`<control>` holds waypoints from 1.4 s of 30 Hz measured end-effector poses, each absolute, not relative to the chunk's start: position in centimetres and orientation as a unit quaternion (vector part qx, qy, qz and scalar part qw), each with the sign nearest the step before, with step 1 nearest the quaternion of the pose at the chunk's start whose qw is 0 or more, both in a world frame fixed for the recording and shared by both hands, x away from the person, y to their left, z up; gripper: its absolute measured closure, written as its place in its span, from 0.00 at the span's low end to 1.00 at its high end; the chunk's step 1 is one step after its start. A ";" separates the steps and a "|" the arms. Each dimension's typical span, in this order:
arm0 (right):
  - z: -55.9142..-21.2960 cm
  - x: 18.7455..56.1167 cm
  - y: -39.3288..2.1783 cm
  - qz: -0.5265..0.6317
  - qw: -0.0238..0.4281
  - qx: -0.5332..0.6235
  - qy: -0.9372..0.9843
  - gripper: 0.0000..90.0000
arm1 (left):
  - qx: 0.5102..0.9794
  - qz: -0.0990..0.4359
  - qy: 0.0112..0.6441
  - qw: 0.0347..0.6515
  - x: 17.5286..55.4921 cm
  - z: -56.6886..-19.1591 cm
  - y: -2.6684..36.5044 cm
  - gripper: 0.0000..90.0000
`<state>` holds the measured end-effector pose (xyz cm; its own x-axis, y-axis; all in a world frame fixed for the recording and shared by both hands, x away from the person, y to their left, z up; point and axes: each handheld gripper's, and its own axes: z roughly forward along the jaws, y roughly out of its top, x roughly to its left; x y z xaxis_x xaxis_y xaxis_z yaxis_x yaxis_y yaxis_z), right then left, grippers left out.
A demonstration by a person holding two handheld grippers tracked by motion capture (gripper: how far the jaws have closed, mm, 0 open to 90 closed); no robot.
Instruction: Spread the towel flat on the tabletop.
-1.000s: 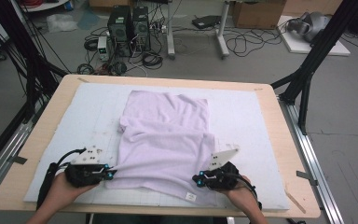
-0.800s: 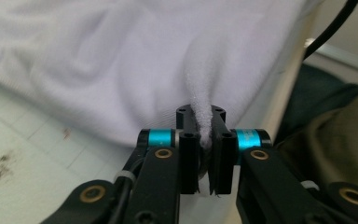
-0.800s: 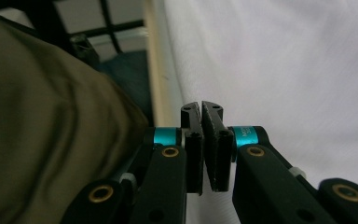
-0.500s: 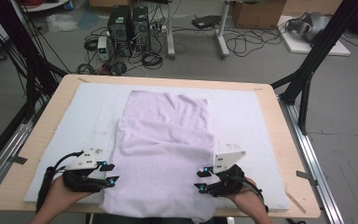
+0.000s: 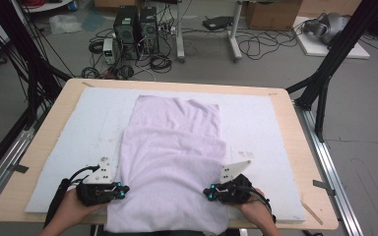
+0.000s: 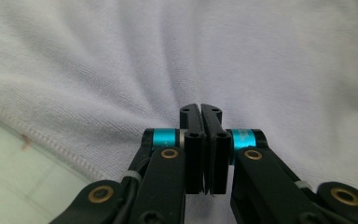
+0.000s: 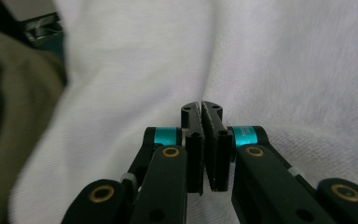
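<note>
A pale lilac towel (image 5: 177,147) lies lengthwise on the white foam board (image 5: 78,128), and its near end hangs over the table's front edge. My left gripper (image 5: 123,188) sits at the towel's near left side and my right gripper (image 5: 207,189) at its near right side. Both pairs of jaws have just been closing. In the left gripper view the jaws (image 6: 200,106) stand pressed together, with creases of the towel (image 6: 237,56) running into their tips. The right gripper (image 7: 201,103) is likewise shut, and a fold of towel (image 7: 284,60) meets its tips.
The foam board rests on a wooden table (image 5: 305,172) with metal rails along both sides. Black stand legs (image 5: 325,78) rise at the far right. Computers and cables (image 5: 138,29) crowd the floor beyond. An olive sleeve (image 7: 14,102) shows at the left of the right gripper view.
The towel's near end has come toward me and now hangs over the front edge. Both grippers opened, shifted slightly nearer along the towel's sides, and shut again.
</note>
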<state>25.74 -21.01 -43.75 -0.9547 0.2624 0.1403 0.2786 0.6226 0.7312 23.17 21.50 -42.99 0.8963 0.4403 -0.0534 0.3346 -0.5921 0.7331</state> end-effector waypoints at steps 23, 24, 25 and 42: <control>-44.4 29.7 -21.4 -0.393 -0.045 -0.192 -0.898 0.87 | 0.881 0.089 0.237 0.399 28.1 -44.2 20.5 0.91; -44.5 29.7 -21.4 -0.398 -0.036 -0.187 -0.897 0.94 | 0.882 0.088 0.234 0.400 28.0 -44.2 20.5 0.95; -44.6 29.7 -21.4 -0.399 -0.034 -0.185 -0.897 0.96 | 0.882 0.088 0.234 0.400 27.8 -44.2 20.6 0.96; -42.5 28.6 -22.4 -0.392 -0.054 -0.175 -0.902 0.71 | 0.877 0.110 0.233 0.405 27.5 -42.5 21.2 0.64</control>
<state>28.64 -22.38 -42.50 -0.9330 0.3577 0.0400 0.2732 0.6314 0.7257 27.53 21.20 -42.46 0.8670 0.4983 0.0040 0.3197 -0.5625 0.7625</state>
